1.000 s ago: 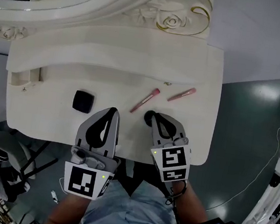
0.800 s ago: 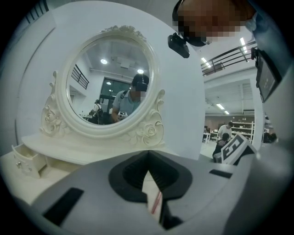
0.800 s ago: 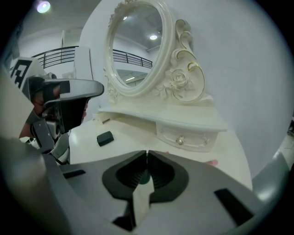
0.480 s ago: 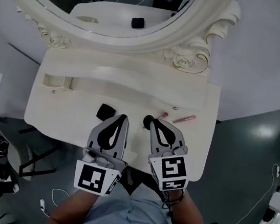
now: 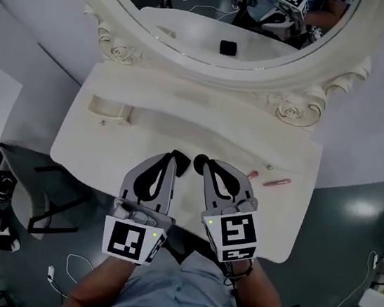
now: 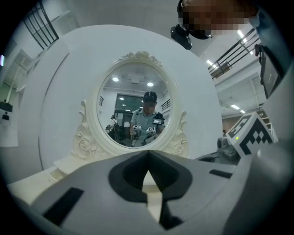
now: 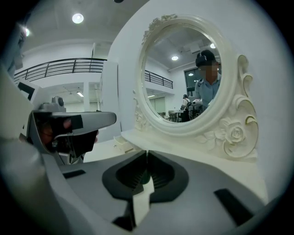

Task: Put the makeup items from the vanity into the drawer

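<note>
Grey left jaws: clenched tip to tip on the left gripper with nothing between them. They aim level at the mirror, which reads as a waiting pose rather than a reach.
Grey right jaws: pressed together on the right gripper and tilted slightly down. I make out no makeup pinched there.
Both grippers: side by side above the front of the worktop, probably poised before a pick.
Black compact: on the worktop, seen between the 2 tips from above, partly hidden by the left gripper.
Pink stick: lies flat to the right of the right gripper, apart from it.
2nd pink item: only its end shows past the right gripper.
Drawer: small, at the worktop's back left, well apart from all 3 items. None is in it yet.
In the way: the left gripper sits between the pink items and the drawer.
Mirror: oval in a carved white frame, behind everything, reflecting the compact.
</note>
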Demonstrator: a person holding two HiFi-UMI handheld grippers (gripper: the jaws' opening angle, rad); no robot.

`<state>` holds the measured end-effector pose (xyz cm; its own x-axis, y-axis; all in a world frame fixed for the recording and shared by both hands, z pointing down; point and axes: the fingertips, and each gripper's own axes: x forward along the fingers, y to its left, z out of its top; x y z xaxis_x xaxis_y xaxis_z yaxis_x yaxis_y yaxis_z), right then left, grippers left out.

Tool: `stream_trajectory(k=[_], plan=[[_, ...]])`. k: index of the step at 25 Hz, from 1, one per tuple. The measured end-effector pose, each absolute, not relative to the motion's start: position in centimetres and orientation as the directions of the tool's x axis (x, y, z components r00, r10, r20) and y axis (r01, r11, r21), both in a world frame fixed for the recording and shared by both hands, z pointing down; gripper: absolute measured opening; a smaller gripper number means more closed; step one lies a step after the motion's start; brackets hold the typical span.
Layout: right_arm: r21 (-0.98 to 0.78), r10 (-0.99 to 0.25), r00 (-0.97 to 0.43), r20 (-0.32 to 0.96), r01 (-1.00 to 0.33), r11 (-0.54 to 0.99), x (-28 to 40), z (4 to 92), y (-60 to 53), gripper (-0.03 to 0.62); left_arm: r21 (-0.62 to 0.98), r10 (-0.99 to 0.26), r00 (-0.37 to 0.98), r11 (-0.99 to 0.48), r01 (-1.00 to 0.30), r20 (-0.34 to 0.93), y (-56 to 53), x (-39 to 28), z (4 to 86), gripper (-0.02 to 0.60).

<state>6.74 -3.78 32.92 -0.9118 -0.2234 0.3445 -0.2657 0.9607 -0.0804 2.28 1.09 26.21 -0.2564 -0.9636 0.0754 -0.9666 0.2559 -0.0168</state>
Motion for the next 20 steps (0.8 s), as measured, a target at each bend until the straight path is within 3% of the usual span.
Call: stream_trajectory(k=[20], plan=[[-0.085, -0.082, -0.925, 0.372, -0.122, 0.989, -18.5, 34.7, 4.0, 0.012, 0.158, -0.908, -0.39, 0.411, -0.898, 0.15, 9.2, -19.7, 28.3, 0.0]])
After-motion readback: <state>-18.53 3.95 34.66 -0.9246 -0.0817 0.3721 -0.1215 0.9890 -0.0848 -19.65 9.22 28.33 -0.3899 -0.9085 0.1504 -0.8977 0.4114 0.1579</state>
